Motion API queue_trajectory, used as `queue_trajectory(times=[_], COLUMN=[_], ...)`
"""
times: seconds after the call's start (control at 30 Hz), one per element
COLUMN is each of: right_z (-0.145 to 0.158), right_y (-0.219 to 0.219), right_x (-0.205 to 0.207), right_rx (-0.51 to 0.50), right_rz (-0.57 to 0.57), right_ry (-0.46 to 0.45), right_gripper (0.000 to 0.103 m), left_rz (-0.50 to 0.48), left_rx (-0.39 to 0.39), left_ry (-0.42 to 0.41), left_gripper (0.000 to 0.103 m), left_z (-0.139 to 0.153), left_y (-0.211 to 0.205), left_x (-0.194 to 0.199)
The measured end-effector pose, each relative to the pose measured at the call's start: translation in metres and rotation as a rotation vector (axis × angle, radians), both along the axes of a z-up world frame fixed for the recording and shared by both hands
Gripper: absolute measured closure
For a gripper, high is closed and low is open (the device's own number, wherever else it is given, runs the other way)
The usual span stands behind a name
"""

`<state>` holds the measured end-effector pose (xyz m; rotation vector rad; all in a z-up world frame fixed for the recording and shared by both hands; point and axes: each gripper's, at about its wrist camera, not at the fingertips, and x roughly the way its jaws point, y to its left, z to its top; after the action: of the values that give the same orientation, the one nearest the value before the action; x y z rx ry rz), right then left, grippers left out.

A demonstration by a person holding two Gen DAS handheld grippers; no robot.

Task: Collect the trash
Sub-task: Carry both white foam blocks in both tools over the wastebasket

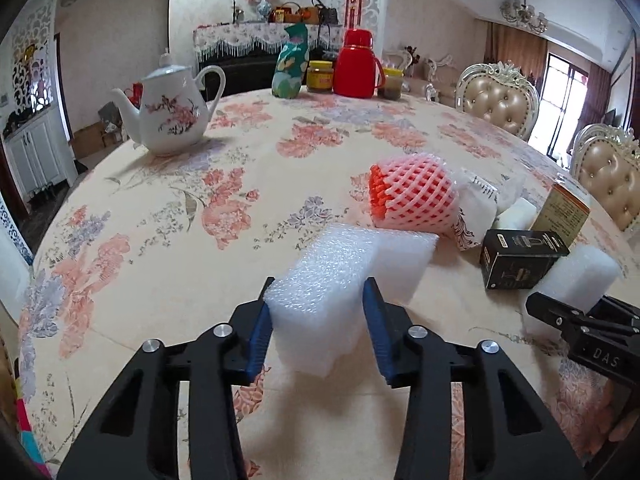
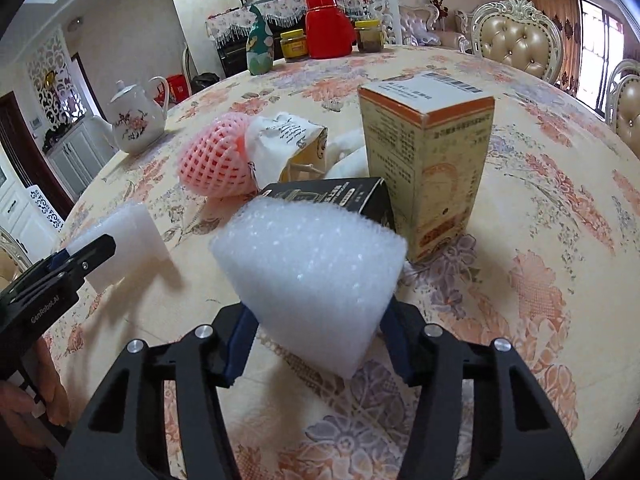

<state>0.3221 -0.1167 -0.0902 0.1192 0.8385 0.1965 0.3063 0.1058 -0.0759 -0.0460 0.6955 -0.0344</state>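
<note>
My left gripper (image 1: 318, 300) is shut on a white bubble-wrap foam block (image 1: 340, 276), held just above the floral tablecloth (image 1: 160, 208). My right gripper (image 2: 316, 316) is shut on a second white foam block (image 2: 312, 272); this block also shows in the left wrist view (image 1: 576, 276). Beyond lie a pink foam fruit net (image 1: 416, 192), a crumpled white paper bag (image 2: 280, 148), a black box (image 1: 520, 258) and a tall yellow carton (image 2: 428, 164). The left gripper and its block (image 2: 128, 236) appear at the left of the right wrist view.
A white flowered teapot (image 1: 172, 112) stands at the far left. A red thermos (image 1: 356, 64), a green vase (image 1: 290, 64) and jars (image 1: 320, 76) stand at the table's far edge. Padded chairs (image 1: 500, 100) ring the right side.
</note>
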Motion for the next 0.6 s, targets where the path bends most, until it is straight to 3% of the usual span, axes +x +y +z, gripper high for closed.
queue_trajectory(times=[0.27, 0.6], right_z=[0.007, 0.007], right_y=[0.0, -0.002], right_x=[-0.008, -0.009], right_rx=[-0.006, 0.007], right_rz=[0.022, 0.015], right_ry=[-0.05, -0.037], right_gripper=[0.049, 0.049], left_rz=[0.013, 0.052], left_rx=[0.055, 0.053], left_ry=[-0.056, -0.089], left_gripper=[0.065, 0.066], left_z=[0.007, 0.011], left_y=[-0.013, -0.022], left_x=[-0.026, -0.057])
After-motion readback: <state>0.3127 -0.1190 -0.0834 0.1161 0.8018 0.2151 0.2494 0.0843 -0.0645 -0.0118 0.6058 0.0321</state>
